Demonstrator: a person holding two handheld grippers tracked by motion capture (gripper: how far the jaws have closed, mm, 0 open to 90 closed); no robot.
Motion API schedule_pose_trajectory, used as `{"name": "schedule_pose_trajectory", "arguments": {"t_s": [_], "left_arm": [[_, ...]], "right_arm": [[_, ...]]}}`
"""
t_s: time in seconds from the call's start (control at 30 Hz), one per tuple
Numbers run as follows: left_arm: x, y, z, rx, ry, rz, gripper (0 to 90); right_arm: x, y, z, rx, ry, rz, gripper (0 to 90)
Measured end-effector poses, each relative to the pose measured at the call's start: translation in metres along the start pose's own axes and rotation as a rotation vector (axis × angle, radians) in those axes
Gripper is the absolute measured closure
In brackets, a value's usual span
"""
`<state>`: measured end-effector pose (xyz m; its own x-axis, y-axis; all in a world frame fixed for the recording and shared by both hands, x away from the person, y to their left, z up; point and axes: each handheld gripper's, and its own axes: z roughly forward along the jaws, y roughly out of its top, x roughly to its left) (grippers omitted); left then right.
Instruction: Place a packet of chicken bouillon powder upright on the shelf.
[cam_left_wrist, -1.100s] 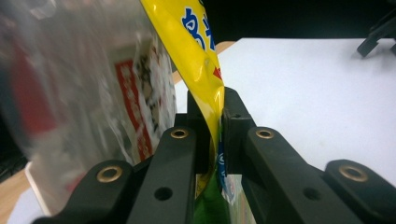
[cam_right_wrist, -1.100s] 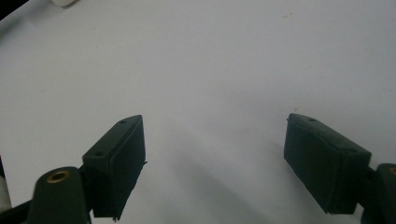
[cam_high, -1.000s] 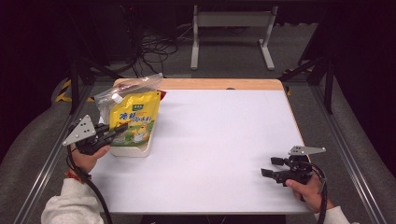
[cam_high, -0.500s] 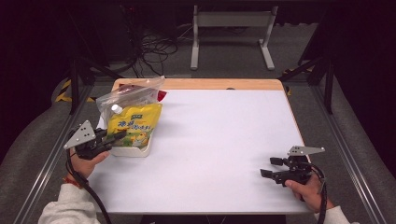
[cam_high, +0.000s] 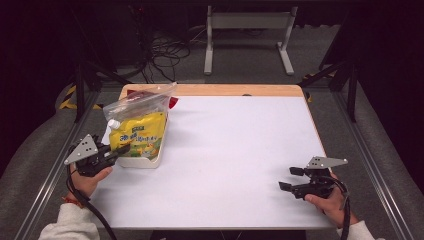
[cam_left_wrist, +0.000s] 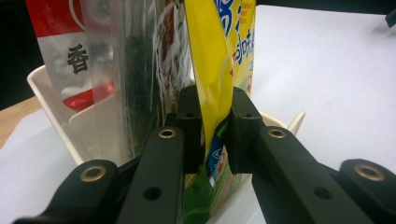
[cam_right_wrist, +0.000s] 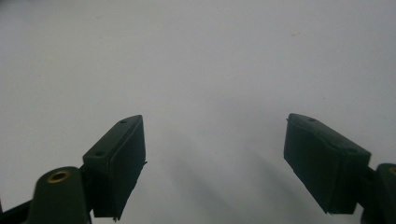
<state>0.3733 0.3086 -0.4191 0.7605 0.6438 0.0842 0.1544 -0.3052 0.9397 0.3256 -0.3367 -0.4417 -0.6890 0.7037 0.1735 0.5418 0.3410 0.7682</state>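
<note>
Jaws of the left gripper (cam_left_wrist: 216, 135) clamped narrow on the lower edge of the yellow pouch (cam_left_wrist: 219, 60), pads pressing the foil from both sides after a slight closing just now. Pouch standing upright in the white tray (cam_high: 145, 161) at the left side of the desk (cam_high: 235, 165), just in front of the clear bag (cam_high: 137, 102). Compared with a second ago: left gripper (cam_high: 116, 152) sunk a little lower and nearer the person, pouch settled deeper into the tray, top of the clear bag leaning slightly differently. Right gripper (cam_high: 292, 179) unmoved near the right front corner, jaws spread wide, nothing between them.

From the left gripper view: pouch edge pinched between the black pads, green and blue print at its bottom, a red-and-white packet (cam_left_wrist: 70, 51) with a dark printed character inside the clear bag (cam_left_wrist: 130, 79), tray wall (cam_left_wrist: 46, 93) curving behind. From the high view: white cap (cam_high: 114, 123) on the pouch's upper left corner, wooden strip (cam_high: 235, 90) along the far edge of the desk. From the right gripper view: two pads (cam_right_wrist: 122, 163) well apart, hovering over bare white desk (cam_right_wrist: 210, 70).
</note>
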Motion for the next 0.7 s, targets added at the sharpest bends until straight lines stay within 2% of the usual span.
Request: {"name": "schedule_pose_trajectory", "arguments": {"t_s": [0.07,0.27,0.47,0.7], "left_arm": [[0.000,-0.002,0.000,0.014,0.006,-0.004,79.5],[0.002,-0.006,0.000,0.028,0.006,-0.019,80.6],[0.004,-0.011,0.001,0.047,0.015,-0.038,81.3],[0.004,-0.014,0.001,0.043,0.018,-0.052,81.6]], "right_arm": [[0.003,0.002,-0.002,-0.007,-0.022,-0.032,20.6],[0.008,0.004,-0.003,-0.006,-0.058,-0.084,20.5],[0.010,0.004,-0.002,0.000,-0.061,-0.106,20.3],[0.010,0.005,-0.001,0.006,-0.059,-0.110,20.1]]}}
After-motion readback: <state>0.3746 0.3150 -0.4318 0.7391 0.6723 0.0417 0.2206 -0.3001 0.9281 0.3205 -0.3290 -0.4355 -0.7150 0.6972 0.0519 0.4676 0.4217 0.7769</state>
